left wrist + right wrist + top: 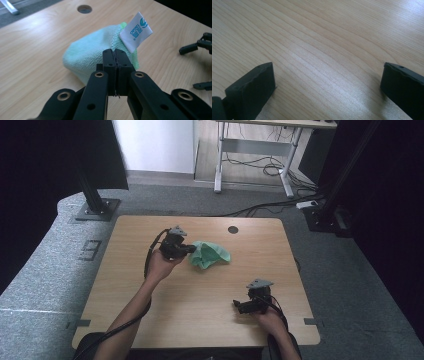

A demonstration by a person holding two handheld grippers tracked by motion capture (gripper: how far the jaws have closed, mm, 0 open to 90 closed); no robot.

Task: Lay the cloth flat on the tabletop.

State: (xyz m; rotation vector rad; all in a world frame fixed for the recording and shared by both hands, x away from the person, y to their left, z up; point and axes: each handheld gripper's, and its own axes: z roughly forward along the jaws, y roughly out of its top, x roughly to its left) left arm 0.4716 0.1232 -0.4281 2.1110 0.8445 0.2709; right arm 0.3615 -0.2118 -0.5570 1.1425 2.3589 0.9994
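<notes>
Green cloth (210, 254) lay bunched mid-surface, a white label (136, 31) standing up from it. Left gripper (192, 249) jaws pressed together, pinching the cloth's near edge. Right gripper (236, 304) near the front of the wooden surface (200, 320), jaws wide apart, holding nothing.

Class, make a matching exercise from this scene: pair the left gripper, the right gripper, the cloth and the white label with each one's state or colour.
Things:
1. left gripper
2. right gripper
3. cloth
4. label

States:
A. light green, bunched up on the table
B. jaws wide apart over bare wood
C. white with blue-green print, standing up
D. jaws shut on a fold of fabric

Pairs: 1-D, 2-B, 3-A, 4-C
</notes>
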